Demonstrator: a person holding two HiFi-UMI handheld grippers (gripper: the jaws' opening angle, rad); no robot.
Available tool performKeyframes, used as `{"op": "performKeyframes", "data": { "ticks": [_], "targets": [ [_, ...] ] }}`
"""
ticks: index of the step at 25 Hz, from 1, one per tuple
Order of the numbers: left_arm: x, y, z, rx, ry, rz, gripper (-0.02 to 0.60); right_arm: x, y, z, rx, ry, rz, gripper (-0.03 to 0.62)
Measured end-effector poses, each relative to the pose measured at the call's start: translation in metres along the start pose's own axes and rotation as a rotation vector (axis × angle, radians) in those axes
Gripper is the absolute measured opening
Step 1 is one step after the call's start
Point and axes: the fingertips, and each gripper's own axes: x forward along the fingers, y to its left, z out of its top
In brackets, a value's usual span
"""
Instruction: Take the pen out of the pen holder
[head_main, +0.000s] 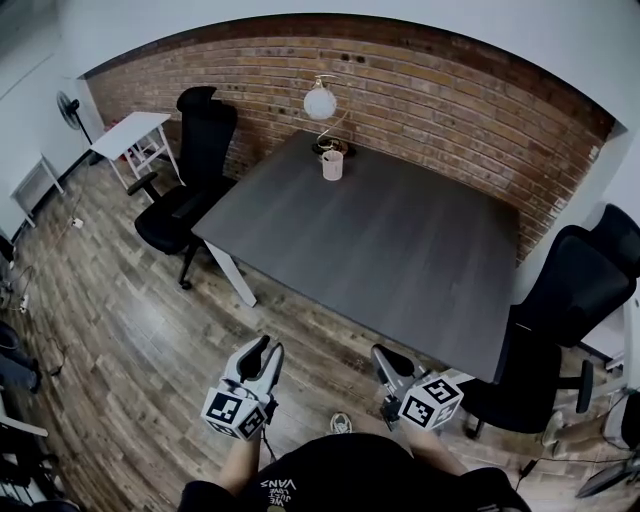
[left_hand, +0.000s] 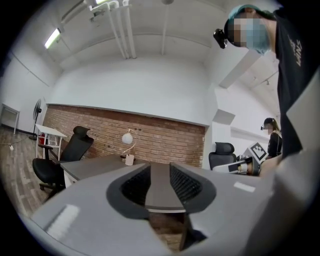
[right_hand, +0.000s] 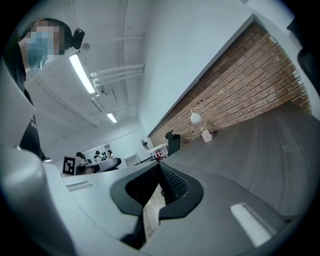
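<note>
Your left gripper (head_main: 265, 352) has its jaws apart. In the left gripper view (left_hand: 160, 170) the gap between the pads shows only the tabletop beyond, so it holds nothing and touches nothing. Your right gripper (head_main: 385, 358) has its jaws drawn together, the tips meeting in the right gripper view (right_hand: 160, 167) with just a thin wedge of floor showing behind them. Nothing is caught there either. You hold both grippers level in front of your body, side by side and apart from each other. They are over the wooden floor (head_main: 120, 300), short of the near edge of the dark grey table (head_main: 400, 250).

The pen holder (head_main: 333, 166) is a small pale cup standing upright at the far end of that table, well apart from both grippers. It shows in the left gripper view (left_hand: 130, 160) and the right gripper view (right_hand: 206, 136) too. At this size you cannot pick out the pen itself. Between you and the holder lies the whole length of the tabletop.

Just behind the holder stands a lamp (head_main: 320, 102) with a white globe on a bent stem, in front of the brick wall (head_main: 450, 90). A black office chair (head_main: 195, 150) sits at the table's left side and another black chair (head_main: 570, 290) at its right, near your right gripper. Further off to the left are a small white side table (head_main: 135, 132) and a standing fan (head_main: 68, 105).
</note>
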Motion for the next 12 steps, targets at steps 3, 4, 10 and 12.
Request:
{"op": "performKeyframes", "data": {
  "ticks": [3, 4, 10, 12],
  "targets": [
    [0.022, 0.009, 0.001, -0.004, -0.008, 0.014, 0.132, 0.018, -0.015, 0.007, -0.009, 0.023, 0.019, 0.003],
    [0.028, 0.011, 0.001, -0.008, -0.01, 0.017, 0.132, 0.025, -0.02, 0.009, -0.01, 0.029, 0.023, 0.002],
    [0.052, 0.035, -0.003, -0.02, 0.01, 0.011, 0.137, 0.058, -0.033, 0.01, 0.016, 0.044, 0.025, 0.003],
    [0.062, 0.047, -0.004, -0.03, 0.012, 0.0, 0.141, 0.071, -0.038, 0.009, 0.022, 0.043, 0.013, 0.003]
  ]
}}
